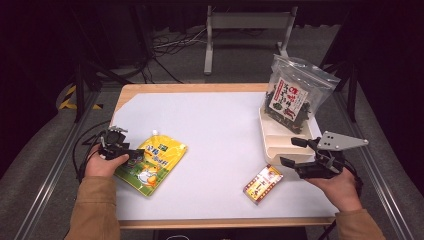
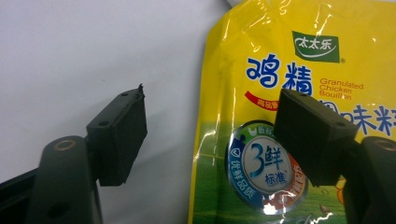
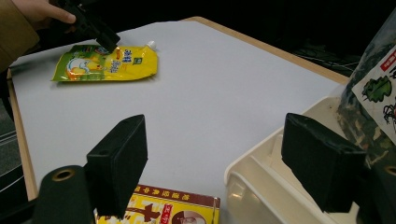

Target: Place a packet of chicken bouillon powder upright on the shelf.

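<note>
- Yellow pouch (image 1: 152, 163): flat, glossy spouted bag with green lower artwork, blue Chinese characters, "Granulated Chicken Bouillon" in small red print, and a round blue-and-white seal. The white spout points toward the far side of the table.
- The pouch lies flat on the white sheet (image 1: 215, 130) covering the wooden table (image 1: 131, 91), at the near-left part, tilted diagonally.
- Left gripper (image 1: 131, 158): held in the person's left hand (image 1: 102, 164) at the pouch's near-left edge. In the left gripper view its jaws stand wide apart, gripping nothing; one jaw is over the bare sheet, the other over the pouch's printed face, so the pouch's long edge runs between them. Whether either jaw touches the pouch cannot be told.
- Right gripper (image 1: 293, 152): held in the right hand (image 1: 340, 186) at the near-right, jaws spread and empty, well apart from the pouch.
- Small yellow-and-red box (image 1: 263, 183): flat on the sheet just left of and below the right gripper.
- Cream tray (image 1: 276, 140): just beyond the right gripper; a clear zip bag (image 1: 295, 92) of dark dried contents with a white-and-red label stands at its far end.
</note>
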The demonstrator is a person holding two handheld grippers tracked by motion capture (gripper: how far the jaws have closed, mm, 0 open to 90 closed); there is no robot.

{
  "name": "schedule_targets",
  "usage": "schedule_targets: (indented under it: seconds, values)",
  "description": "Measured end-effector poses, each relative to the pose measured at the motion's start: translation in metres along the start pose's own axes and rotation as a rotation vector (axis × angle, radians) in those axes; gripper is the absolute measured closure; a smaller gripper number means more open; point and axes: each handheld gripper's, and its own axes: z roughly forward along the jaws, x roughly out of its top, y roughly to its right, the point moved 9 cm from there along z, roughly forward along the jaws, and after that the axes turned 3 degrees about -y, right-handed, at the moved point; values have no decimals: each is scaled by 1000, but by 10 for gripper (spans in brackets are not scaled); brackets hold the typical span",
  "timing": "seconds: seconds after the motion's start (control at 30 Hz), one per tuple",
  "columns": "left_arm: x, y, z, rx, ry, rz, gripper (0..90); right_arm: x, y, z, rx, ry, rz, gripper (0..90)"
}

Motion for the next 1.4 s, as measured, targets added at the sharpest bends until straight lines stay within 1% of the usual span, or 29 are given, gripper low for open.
schedule_targets:
  seconds: [0.03, 0.07, 0.17, 0.23, 0.27, 0.3, 0.33, 0.37, 0.4, 0.47, 0.63, 0.7, 0.73, 0.77, 0.8, 0.83, 0.93, 0.97, 1.07, 1.13, 1.2, 1.3, 1.4]
  values:
    - [-1, 1, 1, -6, -11, 2, 277, 0, 0, 0, 0, 0, 2, 224]
    - [-1, 1, 1, -6, -11, 2, 273, 0, 0, 0, 0, 0, 2, 224]
    - [-3, 3, 2, -28, -29, -8, 266, 0, 0, 0, 2, 0, 5, 222]
    - [-4, 6, 3, -51, -39, -20, 270, 0, 0, 1, 3, -1, 4, 221]
    - [-4, 7, 3, -55, -40, -13, 268, 0, -1, 1, 3, -2, 4, 221]
    - [-6, 8, 3, -64, -47, 3, 286, -1, 0, 1, 3, -2, 3, 221]
    - [-6, 8, 3, -64, -47, 3, 325, -1, 0, 1, 3, -2, 3, 221]
    - [-6, 12, 3, -75, -51, 10, 325, -1, 0, 1, 3, -3, 4, 221]
    - [-6, 13, 3, -79, -55, 19, 376, -1, 0, 2, 3, -3, 4, 221]
    - [-7, 15, 3, -69, -65, 18, 377, -2, -1, 3, 7, -7, 8, 220]
    - [-7, 17, 3, -69, -69, 4, 407, -2, -3, 5, 11, -13, 3, 220]
    - [-7, 19, 3, -68, -86, -11, 446, -2, -3, 6, 11, -13, 4, 220]
    - [-7, 21, 3, -71, -92, -9, 473, -2, -3, 6, 11, -14, 4, 220]
    - [-7, 23, 3, -81, -97, -12, 507, -2, -3, 6, 13, -14, 6, 220]
    - [-8, 24, 3, -90, -104, -10, 562, -3, -3, 6, 13, -14, 5, 221]
    - [-8, 25, 3, -94, -108, -9, 589, -3, -3, 6, 14, -15, 5, 221]
    - [-7, 26, 3, -95, -109, -12, 628, -3, -3, 7, 14, -16, 5, 223]
    - [-7, 27, 3, -93, -113, -11, 628, -3, -3, 7, 14, -16, 5, 223]
    - [-7, 27, 1, -82, -114, -9, 674, -3, -3, 7, 15, -17, 3, 225]
    - [-6, 27, 0, -85, -110, -20, 739, -3, -4, 7, 15, -16, 4, 227]
    - [-5, 28, -2, -85, -114, -26, 772, -3, -4, 7, 14, -17, 2, 228]
    - [-4, 28, -4, -84, -116, -30, 791, -3, -3, 6, 13, -15, 2, 229]
    - [-2, 30, -9, -86, -109, -23, 800, -3, -3, 6, 10, -14, 4, 231]
